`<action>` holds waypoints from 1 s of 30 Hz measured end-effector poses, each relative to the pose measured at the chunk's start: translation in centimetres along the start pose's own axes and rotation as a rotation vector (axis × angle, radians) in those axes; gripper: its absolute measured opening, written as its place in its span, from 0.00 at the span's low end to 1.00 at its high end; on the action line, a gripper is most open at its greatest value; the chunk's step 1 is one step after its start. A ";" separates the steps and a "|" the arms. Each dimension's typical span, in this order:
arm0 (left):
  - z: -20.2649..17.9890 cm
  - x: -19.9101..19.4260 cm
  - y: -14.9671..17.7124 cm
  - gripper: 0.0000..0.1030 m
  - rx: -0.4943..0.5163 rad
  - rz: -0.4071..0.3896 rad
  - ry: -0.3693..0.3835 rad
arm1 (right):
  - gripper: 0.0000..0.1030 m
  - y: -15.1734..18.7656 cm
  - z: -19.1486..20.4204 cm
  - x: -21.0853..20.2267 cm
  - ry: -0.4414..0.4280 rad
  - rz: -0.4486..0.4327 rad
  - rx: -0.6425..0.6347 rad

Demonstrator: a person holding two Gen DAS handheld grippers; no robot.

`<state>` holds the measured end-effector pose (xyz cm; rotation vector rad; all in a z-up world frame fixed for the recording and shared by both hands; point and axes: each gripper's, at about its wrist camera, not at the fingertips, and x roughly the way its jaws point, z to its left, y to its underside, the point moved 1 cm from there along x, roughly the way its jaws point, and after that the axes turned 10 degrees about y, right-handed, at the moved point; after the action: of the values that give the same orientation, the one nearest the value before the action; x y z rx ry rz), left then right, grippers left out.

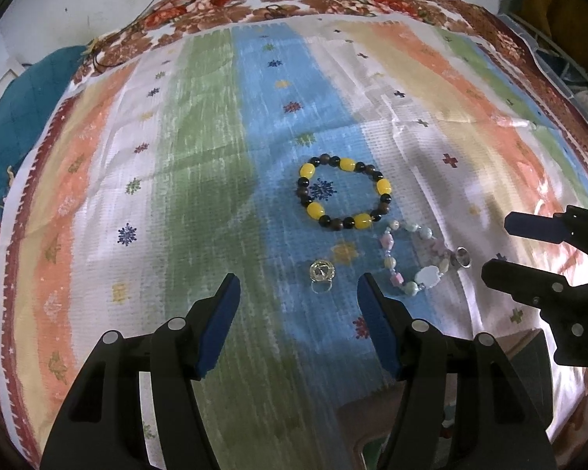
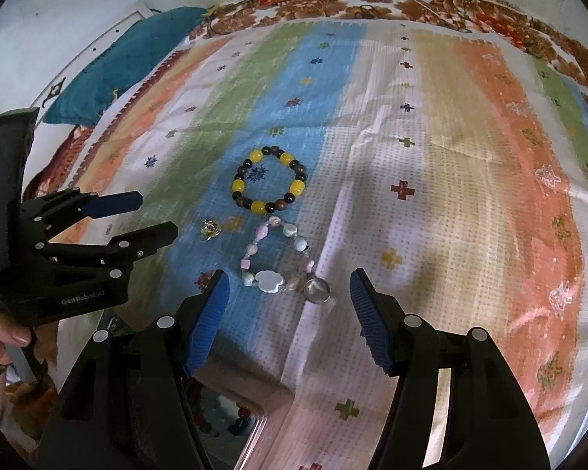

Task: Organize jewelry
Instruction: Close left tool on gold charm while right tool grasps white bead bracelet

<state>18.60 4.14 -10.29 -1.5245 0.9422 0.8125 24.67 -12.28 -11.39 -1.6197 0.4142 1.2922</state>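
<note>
jewelry is laid out on the striped cloth (image 1: pixel 200 149): a yellow and dark beaded bracelet (image 1: pixel 343 192) lies flat on the blue stripe, a pastel bracelet (image 1: pixel 415 262) lies just beside it on the near side, a clear-stoned ring (image 1: pixel 322 272) sits to its left, and a second ring (image 1: pixel 464 257) rests touching the pastel strand's far end. the left gripper (image 1: pixel 298 293) is held released above the cloth with nothing between its blue pads, the clear-stoned ring lying just ahead of the gap. the right gripper (image 2: pixel 290 286) is likewise spread and empty, with the pastel bracelet and the second ring seen just ahead of the gap between its pads. trouble is most likely judged to come from closeness: the second ring touches the pastel strand, so a grasp on one could drag or snag the other, and the small rings could be pushed along or flicked off by a pad rather than caught. the soft, wrinkled cloth could also be pinched up with a piece. a box-like container (image 2: pixel 251 415) with beads inside is cut off at the lower edge of the right wrist view, so its compartments cannot be made out, and whether the rings stand or lie flat cannot be told.
</note>
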 end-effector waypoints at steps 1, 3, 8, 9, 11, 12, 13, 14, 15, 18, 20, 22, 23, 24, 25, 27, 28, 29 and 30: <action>0.2 0.2 0.0 0.60 -0.004 0.002 0.001 | 0.62 -0.1 -0.1 0.2 0.002 0.003 0.000; 0.6 0.7 0.0 0.60 -0.017 0.011 0.005 | 0.62 -0.2 -0.1 0.6 0.000 0.009 -0.001; 0.9 1.3 -0.3 0.60 -0.044 0.020 0.023 | 0.62 -0.6 -0.3 1.2 -0.013 0.016 0.009; 0.8 1.4 -0.4 0.60 -0.040 0.019 0.023 | 0.62 -0.7 -0.3 1.3 -0.015 0.017 0.008; 0.8 1.6 -0.6 0.60 -0.041 0.020 0.029 | 0.62 -0.8 -0.2 1.7 -0.012 0.023 0.005; 0.8 1.9 -0.8 0.60 -0.045 0.026 0.039 | 0.62 -0.9 -0.2 1.9 -0.014 0.026 0.005; 0.8 2.1 -0.8 0.60 -0.045 0.030 0.043 | 0.62 -1.0 -0.2 2.1 -0.018 0.029 0.009; 0.8 2.3 -0.9 0.60 -0.044 0.032 0.042 | 0.62 -1.1 -0.3 2.3 -0.019 0.032 0.012; 0.8 2.6 -0.9 0.60 -0.040 0.036 0.035 | 0.62 -1.1 -0.3 2.4 -0.021 0.035 0.015; 0.9 3.3 -0.9 0.60 -0.030 0.048 0.022 | 0.62 -1.2 -0.6 2.9 -0.047 0.051 0.041; 1.1 3.7 -0.9 0.60 -0.033 0.052 0.021 | 0.62 -1.2 -0.5 3.0 -0.053 0.054 0.040; 1.2 3.9 -0.9 0.60 -0.035 0.053 0.025 | 0.62 -1.3 -0.3 3.3 -0.048 0.056 0.030; 1.3 4.1 -1.0 0.60 -0.035 0.054 0.026 | 0.62 -1.4 -0.2 3.4 -0.048 0.057 0.029; 1.3 4.2 -0.9 0.60 -0.033 0.054 0.025 | 0.62 -1.5 -0.2 3.5 -0.047 0.058 0.028; 1.4 4.3 -0.9 0.60 -0.033 0.056 0.023 | 0.62 -1.5 -0.2 3.7 -0.044 0.059 0.027; 1.5 4.6 -0.8 0.60 -0.035 0.062 0.023 | 0.62 -1.6 -0.2 4.1 -0.035 0.064 0.022; 1.6 4.8 -0.7 0.60 -0.035 0.066 0.024 | 0.62 -1.6 -0.1 4.3 -0.031 0.067 0.020; 1.7 4.9 -0.7 0.60 -0.037 0.068 0.024 | 0.62 -1.7 -0.1 4.5 -0.024 0.071 0.017; 1.8 5.1 -0.7 0.60 -0.038 0.071 0.020 | 0.62 -1.7 -0.2 4.7 -0.017 0.076 0.014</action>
<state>21.45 5.32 -14.76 -1.5416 1.0056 0.8713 27.84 -10.21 -14.73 -1.5934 0.4772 1.3563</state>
